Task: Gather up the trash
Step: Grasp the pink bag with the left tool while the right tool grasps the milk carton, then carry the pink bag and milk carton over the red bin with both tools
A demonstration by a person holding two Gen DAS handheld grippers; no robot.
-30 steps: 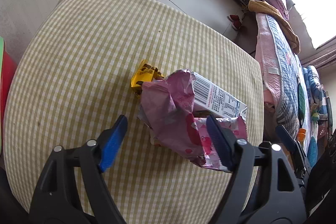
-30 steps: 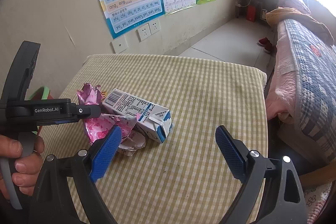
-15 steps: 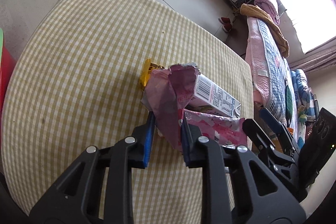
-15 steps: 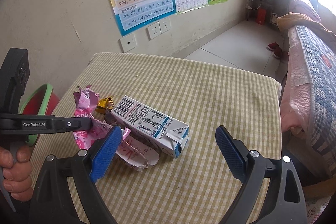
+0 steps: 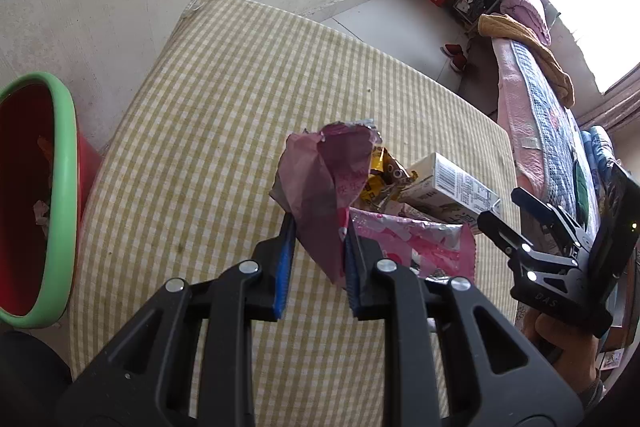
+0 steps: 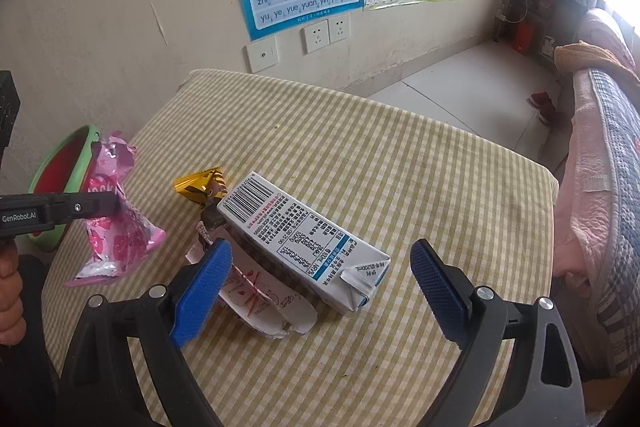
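Broadly, the checked worktop [image 6: 400,187] carries the litter, with a green-rimmed red bin [image 5: 60,187] beside its edge. A white milk carton [image 6: 304,239] lies flat between the right claw's [image 6: 320,287] wide-open, empty jaws. Held clear of the worktop, a pink wrapper [image 5: 324,187] is pinched in the left claw [image 5: 316,263], which has narrowed onto it.
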